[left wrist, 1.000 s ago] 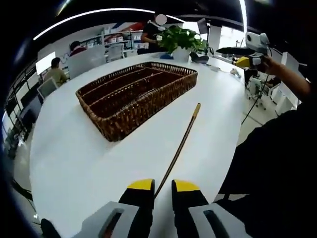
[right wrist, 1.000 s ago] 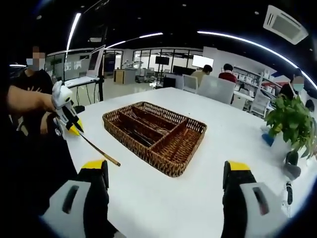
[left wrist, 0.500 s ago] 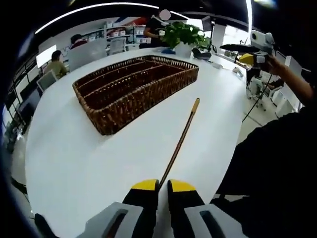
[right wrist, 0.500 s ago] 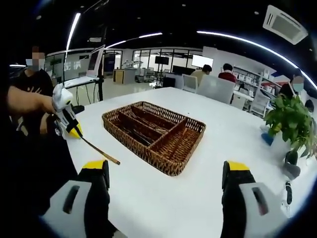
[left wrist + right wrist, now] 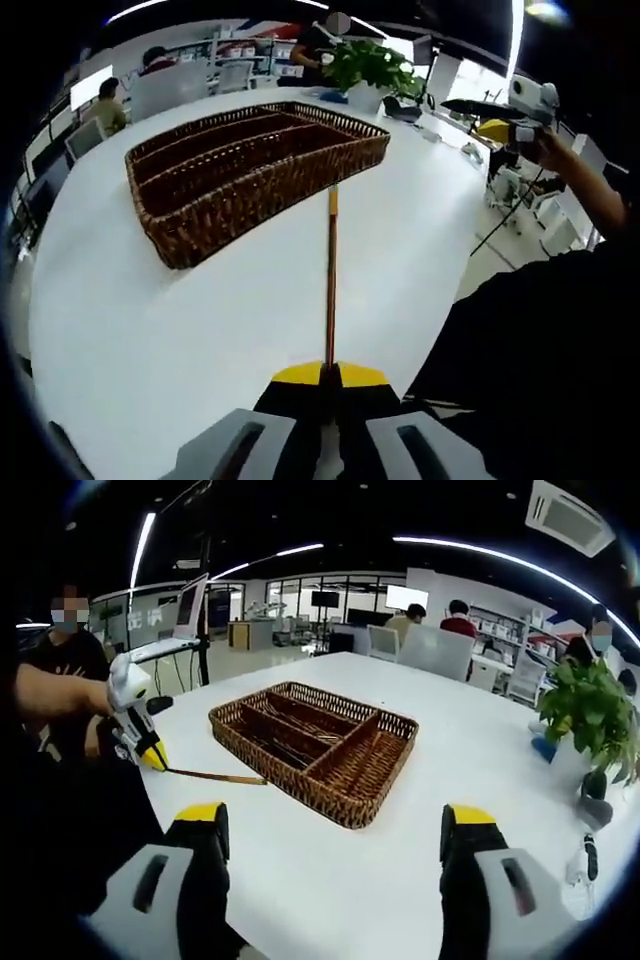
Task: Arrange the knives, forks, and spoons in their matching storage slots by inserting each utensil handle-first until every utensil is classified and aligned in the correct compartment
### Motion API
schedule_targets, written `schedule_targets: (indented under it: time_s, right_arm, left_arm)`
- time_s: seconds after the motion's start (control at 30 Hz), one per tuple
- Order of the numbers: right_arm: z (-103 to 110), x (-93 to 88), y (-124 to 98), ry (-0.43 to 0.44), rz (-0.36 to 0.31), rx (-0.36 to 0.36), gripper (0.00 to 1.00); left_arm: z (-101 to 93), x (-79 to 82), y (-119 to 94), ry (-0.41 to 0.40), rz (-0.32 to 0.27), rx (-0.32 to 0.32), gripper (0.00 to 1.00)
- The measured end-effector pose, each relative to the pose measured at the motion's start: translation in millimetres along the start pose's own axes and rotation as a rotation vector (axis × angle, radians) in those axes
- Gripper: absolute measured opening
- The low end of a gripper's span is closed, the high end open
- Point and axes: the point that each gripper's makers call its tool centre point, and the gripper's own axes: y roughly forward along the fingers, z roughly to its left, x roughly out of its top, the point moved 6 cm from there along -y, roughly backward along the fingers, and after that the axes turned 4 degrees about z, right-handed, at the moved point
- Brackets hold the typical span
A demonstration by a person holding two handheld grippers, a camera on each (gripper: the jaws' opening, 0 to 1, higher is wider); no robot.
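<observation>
1. Left gripper (image 5: 327, 372): jaws clamped together on the near end of a long thin utensil (image 5: 330, 275). Seen from the right gripper view, this gripper (image 5: 152, 756) hangs past the table's left edge with the utensil (image 5: 215, 775) reaching in over the white table (image 5: 330, 880), apparently clear of the surface.

2. Judged reason for the hold: the working end, hidden between the jaws, is the gripped end, so the free handle leads toward the basket, which suits handle-first insertion.

3. Utensil appearance: slim, straight shaft, brown along most of its length, with a paler gold-toned section at the free tip. Knife, fork or spoon cannot be told, since the head is covered.

4. Utensil position: the tip lies just short of the basket's near wall, close to the corner nearest the table's edge; not yet inside any compartment.

5. Wicker basket (image 5: 160, 215): dark brown woven tray with several long slots and one crosswise slot at the end, standing near the table's middle. In the right gripper view, thin utensils already lie in the long slots of the basket (image 5: 360, 810); their kinds are too small to tell.

6. Right gripper (image 5: 330, 825): jaws spread wide, holding nothing, poised above the table's near edge and facing the basket, well apart from it.

7. Potted plant (image 5: 590, 720): stands toward the table's far right edge, away from the work.
</observation>
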Motion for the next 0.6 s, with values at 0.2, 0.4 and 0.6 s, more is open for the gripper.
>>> schedule_targets:
  time_s: [0.2,0.4,0.6]
  right_arm:
    - [2,0.4,1,0.007,0.001,0.008,0.85]
    - [4,-0.8,2,0.010,0.005,0.026,0.81]
    - [6,-8.2,4,0.028,0.023,0.038,0.78]
  left_arm:
    - [-23.1,7.6,11,-0.024,0.011,-0.073,0.01]
    - [-40.9,20.9,25,-0.039,0.000,-0.096,0.01]
    - [-47.6,37.0,34,-0.090,-0.033,-0.092,0.01]
